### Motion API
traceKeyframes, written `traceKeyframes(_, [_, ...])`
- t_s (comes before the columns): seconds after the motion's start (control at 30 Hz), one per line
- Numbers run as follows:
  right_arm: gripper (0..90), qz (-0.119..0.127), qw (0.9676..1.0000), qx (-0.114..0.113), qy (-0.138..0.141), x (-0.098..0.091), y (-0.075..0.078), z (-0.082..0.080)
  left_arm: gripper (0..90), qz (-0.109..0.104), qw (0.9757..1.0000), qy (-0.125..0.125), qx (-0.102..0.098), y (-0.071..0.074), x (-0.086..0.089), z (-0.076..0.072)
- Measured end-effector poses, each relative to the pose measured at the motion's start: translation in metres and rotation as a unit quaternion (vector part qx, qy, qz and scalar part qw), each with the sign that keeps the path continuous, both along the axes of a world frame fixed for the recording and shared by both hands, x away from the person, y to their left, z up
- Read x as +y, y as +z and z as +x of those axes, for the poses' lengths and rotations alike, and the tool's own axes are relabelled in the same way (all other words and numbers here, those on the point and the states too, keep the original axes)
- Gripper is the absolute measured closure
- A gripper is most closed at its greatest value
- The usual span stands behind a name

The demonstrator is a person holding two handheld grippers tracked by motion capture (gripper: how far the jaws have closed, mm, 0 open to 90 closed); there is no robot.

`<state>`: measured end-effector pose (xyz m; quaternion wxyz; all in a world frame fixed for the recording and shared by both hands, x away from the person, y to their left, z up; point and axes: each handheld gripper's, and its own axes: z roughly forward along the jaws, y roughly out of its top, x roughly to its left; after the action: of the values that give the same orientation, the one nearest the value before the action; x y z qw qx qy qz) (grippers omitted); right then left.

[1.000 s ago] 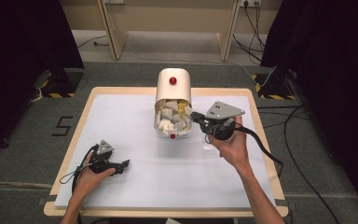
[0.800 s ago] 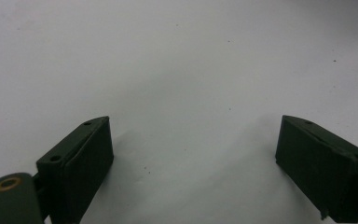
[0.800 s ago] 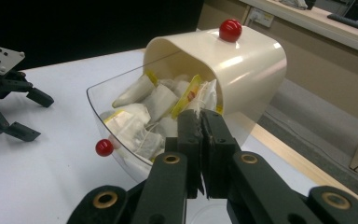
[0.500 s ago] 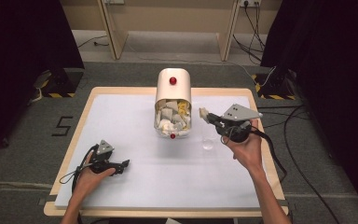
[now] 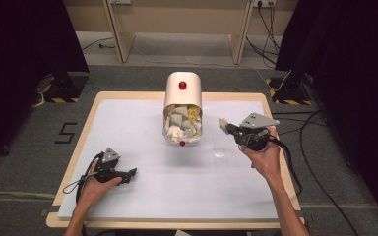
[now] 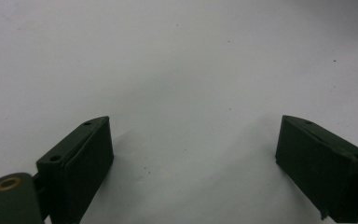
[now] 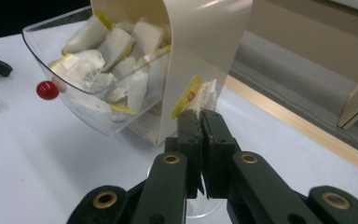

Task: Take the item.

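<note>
Two grippers on our list. Right gripper [image 5: 225, 126], right of centre in the high view: clenched on one tea bag [image 7: 196, 96], now drawn clear of the cream dispenser [image 5: 182, 93] and held above the clear glass [image 5: 219, 146]; a second ago it was at the bin's mouth. We judge lowering into the glass comes next. Left gripper [image 5: 131, 173], lower left: jaws apart, empty, resting on the white table [image 5: 138, 123].

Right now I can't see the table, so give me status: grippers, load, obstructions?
Right gripper shut on a tea bag, beside the dispenser. Left gripper open, resting on the table. Clear glass below the tea bag. Nothing in between.
</note>
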<state>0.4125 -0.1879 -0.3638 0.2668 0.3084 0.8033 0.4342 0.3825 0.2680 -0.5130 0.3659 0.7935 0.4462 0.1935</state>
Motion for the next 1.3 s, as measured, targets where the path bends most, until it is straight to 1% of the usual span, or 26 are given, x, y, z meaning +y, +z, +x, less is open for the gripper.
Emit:
traceKeyframes(0.07, [87.4, -0.002, 1.0, 0.004, -0.001, 0.0, -0.003, 0.001, 9.9, 0.0, 1.0, 0.0, 0.0, 0.0, 0.0, 0.0])
traceKeyframes(0.13, [87.4, -0.006, 0.9999, 0.012, -0.002, 0.001, -0.008, 0.004, 9.9, 0.0, 1.0, 0.0, 0.0, 0.0, 0.0, 0.0])
traceKeyframes(0.17, [87.4, -0.012, 0.9997, 0.019, -0.003, 0.002, -0.014, 0.007, 9.9, 0.0, 1.0, 0.0, 0.0, 0.0, 0.0, 0.0])
traceKeyframes(0.2, [87.4, -0.012, 0.9997, 0.019, -0.003, 0.002, -0.014, 0.007, 9.9, 0.0, 1.0, 0.0, 0.0, 0.0, 0.0, 0.0])
traceKeyframes(0.23, [87.4, -0.017, 0.9995, 0.027, -0.004, 0.003, -0.021, 0.01, 9.9, 0.0, 1.0, 0.0, 0.0, 0.0, 0.0, 0.0])
traceKeyframes(0.27, [87.4, -0.017, 0.9995, 0.027, -0.004, 0.003, -0.021, 0.01, 9.9, 0.0, 1.0, 0.0, 0.0, 0.0, 0.0, 0.0])
traceKeyframes(0.3, [87.4, -0.019, 0.9993, 0.033, -0.005, 0.003, -0.026, 0.012, 9.9, 0.0, 1.0, 0.0, 0.0, 0.0, 0.0, 0.0])
traceKeyframes(0.33, [87.4, -0.019, 0.9993, 0.033, -0.005, 0.003, -0.026, 0.012, 9.9, 0.0, 1.0, 0.0, 0.0, 0.0, 0.0, 0.0])
traceKeyframes(0.37, [87.4, -0.022, 0.999, 0.039, -0.005, 0.003, -0.029, 0.015, 9.9, 0.0, 1.0, 0.0, 0.0, 0.0, 0.0, 0.0])
traceKeyframes(0.43, [87.3, -0.023, 0.9988, 0.043, -0.006, 0.004, -0.032, 0.015, 9.9, 0.0, 1.0, 0.0, 0.0, 0.0, 0.0, 0.0])
traceKeyframes(0.6, [87.3, -0.026, 0.9986, 0.045, -0.004, 0.004, -0.034, 0.016, 9.9, 0.0, 1.0, 0.0, 0.0, 0.0, 0.0, 0.0])
traceKeyframes(0.87, [87.1, -0.034, 0.9976, 0.06, -0.005, 0.005, -0.043, 0.019, 9.9, 0.0, 1.0, 0.0, 0.0, 0.0, 0.0, 0.0])
traceKeyframes(1.13, [86.2, -0.04, 0.9968, 0.069, -0.003, 0.006, -0.049, 0.021, 9.9, 0.0, 1.0, 0.0, 0.0, 0.0, 0.0, 0.0])
traceKeyframes(1.2, [84.5, -0.04, 0.9965, 0.073, -0.004, 0.006, -0.05, 0.021, 9.9, 0.0, 1.0, 0.0, 0.0, 0.0, 0.0, 0.0])
traceKeyframes(1.3, [78.4, -0.038, 0.9965, 0.075, -0.005, 0.006, -0.05, 0.022, 9.9, 0.0, 1.0, 0.0, 0.0, 0.0, 0.0, 0.0])
